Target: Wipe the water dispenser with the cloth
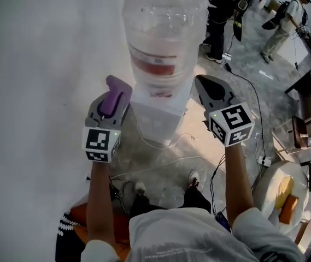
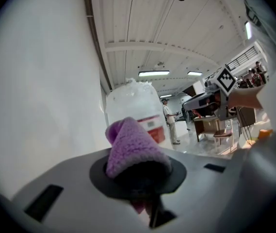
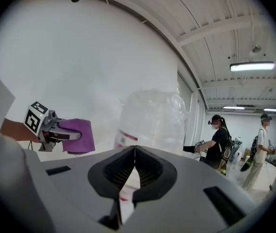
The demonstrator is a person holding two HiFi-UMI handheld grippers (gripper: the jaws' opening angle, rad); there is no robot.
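Note:
The water dispenser (image 1: 163, 111) is a white cabinet with a big clear bottle (image 1: 163, 26) on top; the bottle carries a red label. My left gripper (image 1: 114, 94) is shut on a purple cloth (image 1: 113, 96), just left of the dispenser's top. In the left gripper view the cloth (image 2: 130, 147) bulges out of the jaws, with the bottle (image 2: 135, 110) behind it. My right gripper (image 1: 207, 86) hangs at the dispenser's right side, jaws together and nothing in them. The right gripper view shows the bottle (image 3: 152, 118) ahead and the cloth (image 3: 77, 135) on the left.
A white wall (image 1: 40, 64) runs along the left. Cables (image 1: 166, 143) lie on the floor at the dispenser's foot. Two people (image 1: 221, 15) stand further back on the right. A round white table (image 1: 275, 179) with orange and yellow things, and chairs (image 1: 308, 130), stand at the right.

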